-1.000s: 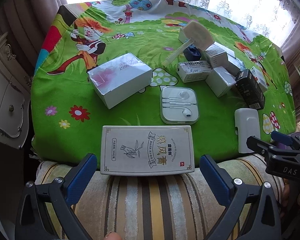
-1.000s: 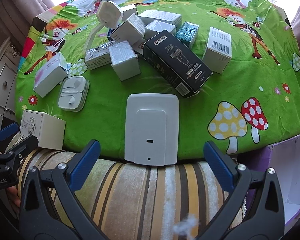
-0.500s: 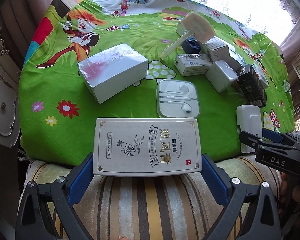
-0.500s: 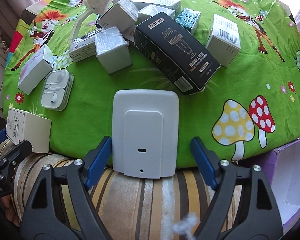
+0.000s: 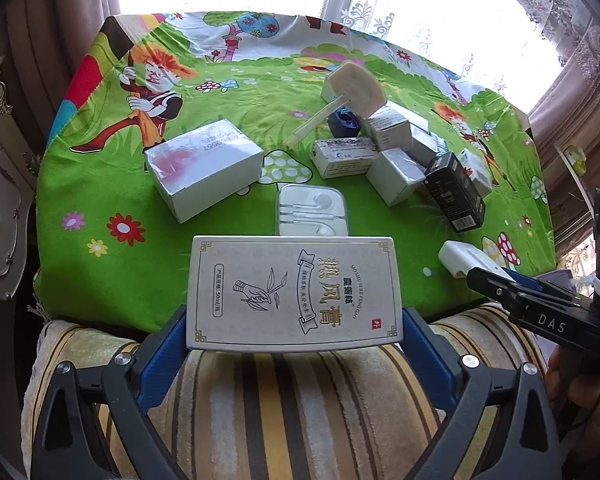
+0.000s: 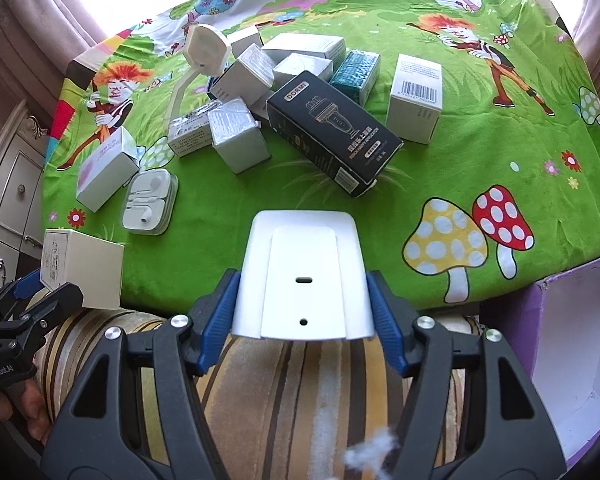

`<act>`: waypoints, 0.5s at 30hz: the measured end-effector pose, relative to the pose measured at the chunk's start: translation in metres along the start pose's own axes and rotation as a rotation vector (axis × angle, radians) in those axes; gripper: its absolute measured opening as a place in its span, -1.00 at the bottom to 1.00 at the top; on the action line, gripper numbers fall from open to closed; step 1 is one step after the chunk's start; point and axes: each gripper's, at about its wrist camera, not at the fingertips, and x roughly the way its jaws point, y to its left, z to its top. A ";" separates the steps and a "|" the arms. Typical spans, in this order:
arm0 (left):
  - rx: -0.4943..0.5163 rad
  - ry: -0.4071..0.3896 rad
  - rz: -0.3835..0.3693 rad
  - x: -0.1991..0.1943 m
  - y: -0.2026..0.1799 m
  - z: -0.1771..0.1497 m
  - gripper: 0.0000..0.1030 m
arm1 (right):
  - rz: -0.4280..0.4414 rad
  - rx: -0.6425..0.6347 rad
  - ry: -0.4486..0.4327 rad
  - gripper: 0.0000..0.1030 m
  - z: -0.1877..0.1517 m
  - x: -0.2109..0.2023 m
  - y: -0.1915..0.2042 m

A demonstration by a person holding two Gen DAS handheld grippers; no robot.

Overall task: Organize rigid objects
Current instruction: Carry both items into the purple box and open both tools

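At the near edge of the table: two handheld grippers, each with a box between its blue pads.
Left gripper [image 5: 294, 338]: its fingers clasp the flat cream box [image 5: 295, 290] by its two short ends — the printed face with gold lettering and a drawn hand looks upward.
Right gripper [image 6: 302, 318]: its jaws are closing, and the blue pads already press both sides of the white plastic device [image 6: 304, 280], which tilts up off the cloth.
Tablecloth [image 6: 440, 152]: bright green, with cartoon children and spotted mushrooms.
Clutter behind: a clear earphone case [image 5: 313, 211] just beyond the cream box; a white carton with a pink smear [image 5: 202, 168] to its left; a black box [image 6: 332, 128] lying at a slant — small white boxes crowd around it.
Apart: a white barcoded box [image 6: 416, 98] stands upright to the right of the black one.
Lower right: an open purple carton [image 6: 580, 328] beside the table.
Below: a striped cushion [image 6: 292, 400] under both grippers.
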 end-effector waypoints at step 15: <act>0.192 -0.013 -0.166 -0.017 -0.104 -0.011 0.93 | -0.010 0.105 -0.102 0.31 -0.043 -0.065 -0.056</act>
